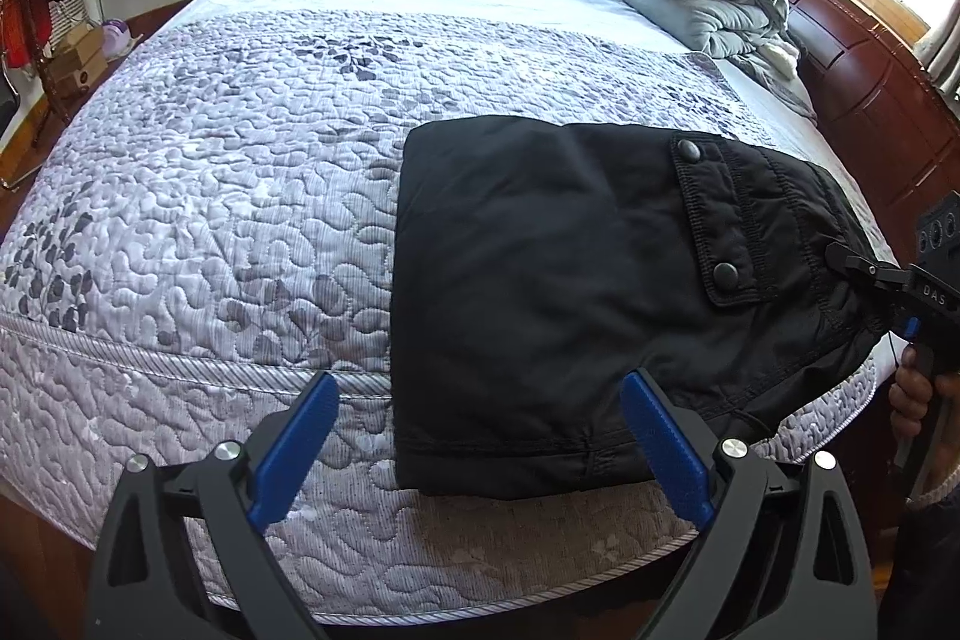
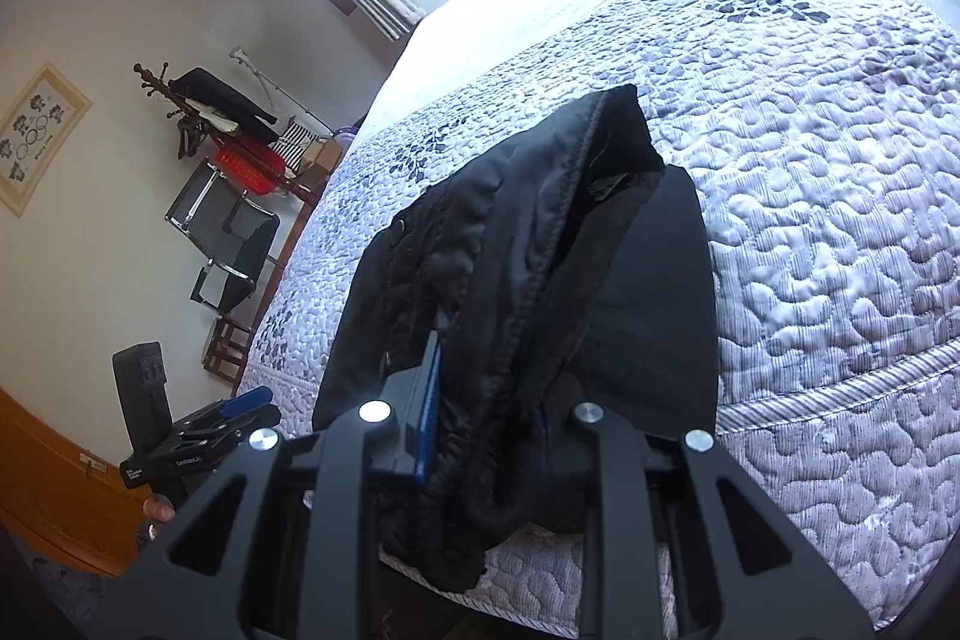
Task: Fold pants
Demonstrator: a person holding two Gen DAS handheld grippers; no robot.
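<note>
We keep the folded black nylon pants (image 1: pixel 540 292) at the near edge of the grey quilted bedspread (image 1: pixel 210 196), right gripper (image 2: pixel 480 400) clamped on their gathered waistband to steer it, left gripper (image 1: pixel 480 430) spread empty nearby.

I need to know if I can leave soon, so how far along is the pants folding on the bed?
Mostly done: the black pants already lie doubled into a compact rectangle on the quilted bedspread. In hand: the right gripper is shut on the bunched waistband edge, lifting it off the bed. The left gripper is open and holds nothing. Left: probably laying that waistband end down or over, then letting go.
</note>
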